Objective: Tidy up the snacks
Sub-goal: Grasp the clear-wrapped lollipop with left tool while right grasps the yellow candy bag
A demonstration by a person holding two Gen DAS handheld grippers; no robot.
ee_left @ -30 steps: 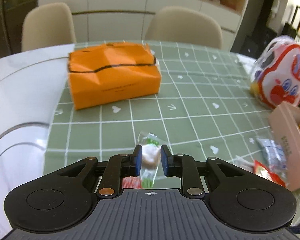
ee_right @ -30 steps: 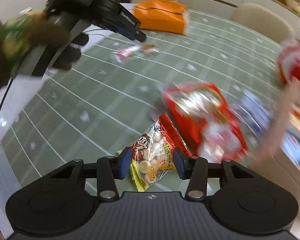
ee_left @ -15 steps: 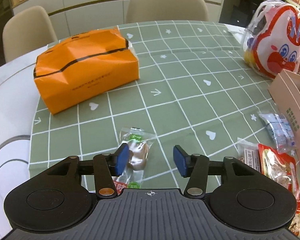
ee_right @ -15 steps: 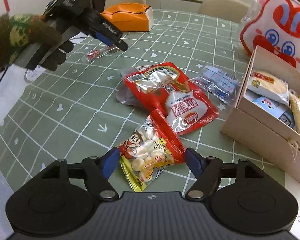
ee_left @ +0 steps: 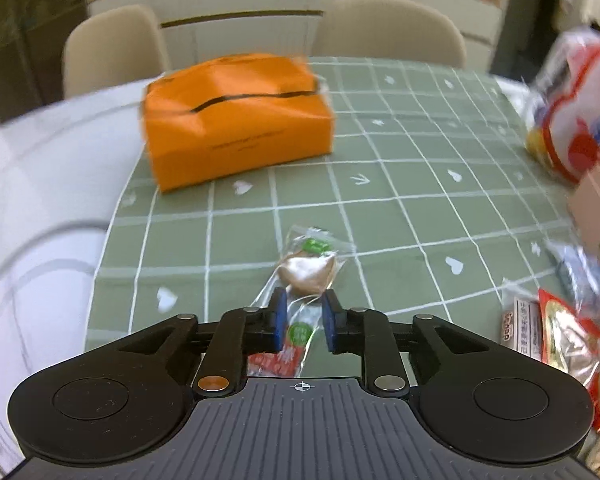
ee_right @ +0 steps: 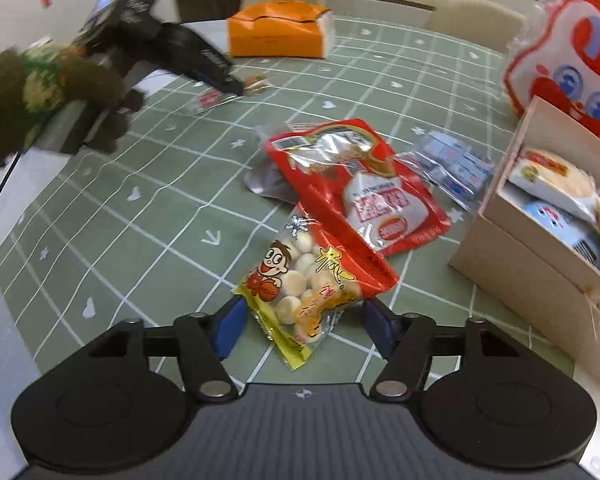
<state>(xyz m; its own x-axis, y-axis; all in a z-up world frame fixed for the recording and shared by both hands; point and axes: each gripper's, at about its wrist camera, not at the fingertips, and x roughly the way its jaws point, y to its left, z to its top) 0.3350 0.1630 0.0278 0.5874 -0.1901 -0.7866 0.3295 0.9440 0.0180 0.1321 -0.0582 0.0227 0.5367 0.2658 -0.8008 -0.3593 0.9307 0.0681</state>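
My left gripper (ee_left: 303, 322) has its jaws closing, narrow, on the clear wrapper of a small candy packet (ee_left: 305, 276); whether the pads press it I cannot tell. The packet's long axis runs away from me along the fingers, green label at the far end, red end under the gripper body. My right gripper (ee_right: 302, 322) has its jaws closing but spread, astride a bag of round biscuits (ee_right: 306, 280), pads not touching; its long axis slants from near left to far right. Only the right view shows the open cardboard box (ee_right: 540, 264) with snacks inside, and the gloved hand (ee_right: 52, 92). Both views show the orange box (ee_left: 236, 120) on the green checked cloth (ee_left: 400, 200)
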